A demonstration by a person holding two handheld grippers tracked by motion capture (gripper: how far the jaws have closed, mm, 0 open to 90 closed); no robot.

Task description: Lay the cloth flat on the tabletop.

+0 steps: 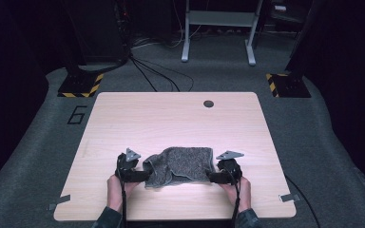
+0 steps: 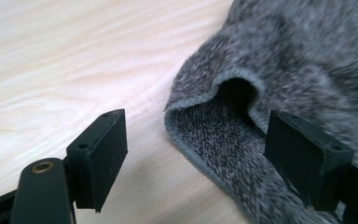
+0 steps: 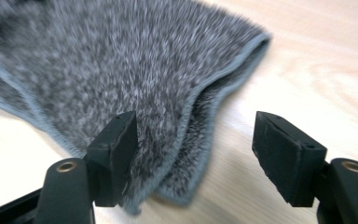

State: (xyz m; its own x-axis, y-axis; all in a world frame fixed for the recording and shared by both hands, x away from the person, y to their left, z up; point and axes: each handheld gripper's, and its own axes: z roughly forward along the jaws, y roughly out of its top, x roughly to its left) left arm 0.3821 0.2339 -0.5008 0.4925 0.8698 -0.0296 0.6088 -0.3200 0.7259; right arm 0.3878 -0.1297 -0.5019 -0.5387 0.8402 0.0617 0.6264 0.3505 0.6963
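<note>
Your folded grey fleecy cloth [image 1: 183, 166] lies flat on the pale wooden counter [image 1: 171, 118], near its front edge, with its long axis running side to side between your two hands. Your left claw [image 1: 145, 176] sits at the cloth's left end, jaws spread wide; a curled hem [image 2: 205, 135] lies between them, unpinched. Your right claw [image 1: 209, 177] sits at the right end, jaws apart, straddling a folded corner [image 3: 186, 154] without pressing it. A "6" [image 1: 77, 114] is marked on the floor left of the counter.
</note>
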